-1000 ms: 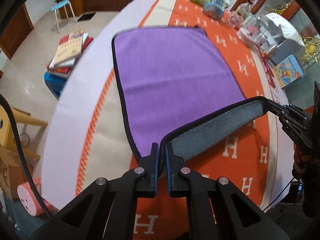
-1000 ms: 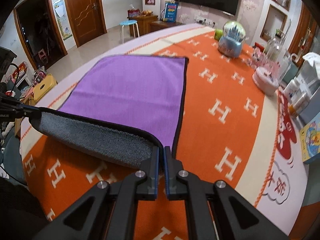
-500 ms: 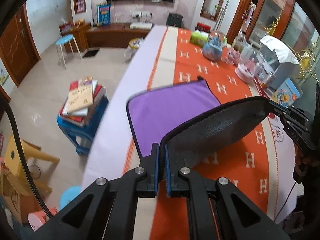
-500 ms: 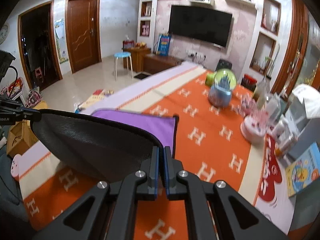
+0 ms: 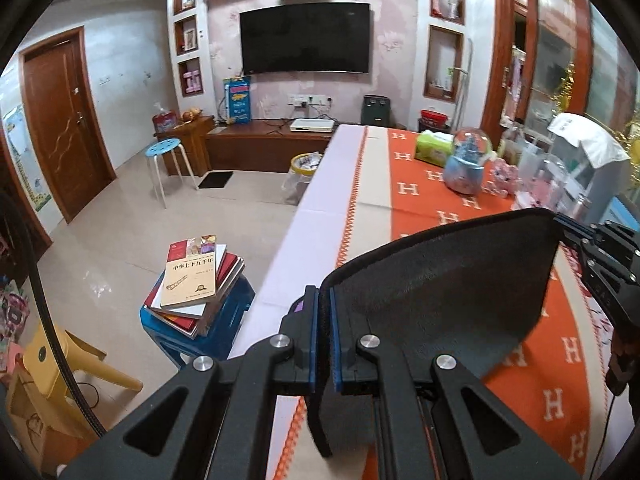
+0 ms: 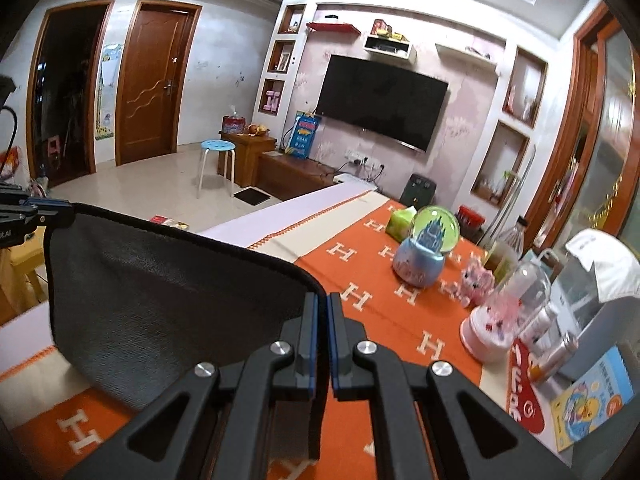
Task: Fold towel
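The towel (image 5: 448,292) is purple on one side and grey on the other, with a dark hem. It hangs lifted above the table, its grey side facing both cameras, and it shows in the right wrist view (image 6: 160,288) too. My left gripper (image 5: 324,312) is shut on one near corner. My right gripper (image 6: 322,316) is shut on the other near corner. Each gripper shows at the far end of the towel edge in the other's view. The purple side is almost wholly hidden.
The table has an orange H-pattern cloth (image 6: 372,320). A snow globe (image 6: 424,248), a green tissue pack (image 5: 434,148), pink items (image 6: 492,320), bottles and a white appliance (image 6: 604,280) stand along its right side. A stack of books (image 5: 196,276) sits on a blue stool left of the table.
Both grippers have lifted the towel's near edge high off the table and tilted up. The purple face that lay flat is now hidden behind the raised grey side.
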Tool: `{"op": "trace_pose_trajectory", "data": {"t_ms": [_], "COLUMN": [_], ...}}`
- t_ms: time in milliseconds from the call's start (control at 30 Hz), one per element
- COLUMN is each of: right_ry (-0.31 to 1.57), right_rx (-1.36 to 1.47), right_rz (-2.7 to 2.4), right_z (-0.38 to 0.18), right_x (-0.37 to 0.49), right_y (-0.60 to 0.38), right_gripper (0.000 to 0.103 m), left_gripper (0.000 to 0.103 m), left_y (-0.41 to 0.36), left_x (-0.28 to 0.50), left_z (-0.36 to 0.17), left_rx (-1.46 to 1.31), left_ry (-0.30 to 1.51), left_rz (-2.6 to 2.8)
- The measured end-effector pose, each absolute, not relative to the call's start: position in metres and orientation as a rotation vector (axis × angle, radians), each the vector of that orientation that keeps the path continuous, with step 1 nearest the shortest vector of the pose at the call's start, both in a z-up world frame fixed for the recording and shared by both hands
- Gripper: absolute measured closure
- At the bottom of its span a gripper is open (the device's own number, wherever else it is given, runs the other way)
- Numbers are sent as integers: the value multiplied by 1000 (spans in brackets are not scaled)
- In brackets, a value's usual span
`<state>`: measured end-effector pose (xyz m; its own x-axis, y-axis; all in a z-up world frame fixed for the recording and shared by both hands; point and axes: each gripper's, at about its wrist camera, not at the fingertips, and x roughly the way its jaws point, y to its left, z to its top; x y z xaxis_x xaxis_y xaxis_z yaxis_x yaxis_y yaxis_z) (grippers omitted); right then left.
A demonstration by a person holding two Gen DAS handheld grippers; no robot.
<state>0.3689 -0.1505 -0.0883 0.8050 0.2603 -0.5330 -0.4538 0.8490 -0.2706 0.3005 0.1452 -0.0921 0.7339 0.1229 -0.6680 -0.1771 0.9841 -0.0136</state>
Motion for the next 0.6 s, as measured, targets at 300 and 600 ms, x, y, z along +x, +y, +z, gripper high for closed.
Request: {"op": "trace_pose_trajectory", "data": {"t_ms": [300,600], "right_ry": [518,565], "right_rx": [-338,-283], "right_rz": [386,398], "right_z": [-124,-140], "right_x": [403,424], "right_y": [-146,-143], "right_gripper": [99,90], "left_gripper": [99,88], "left_y": [163,176], "left_x": [335,352], "left_z": [-140,-153], "left_rx": [-124,-173], "left_ry": [743,767], "left_rz": [223,239]}}
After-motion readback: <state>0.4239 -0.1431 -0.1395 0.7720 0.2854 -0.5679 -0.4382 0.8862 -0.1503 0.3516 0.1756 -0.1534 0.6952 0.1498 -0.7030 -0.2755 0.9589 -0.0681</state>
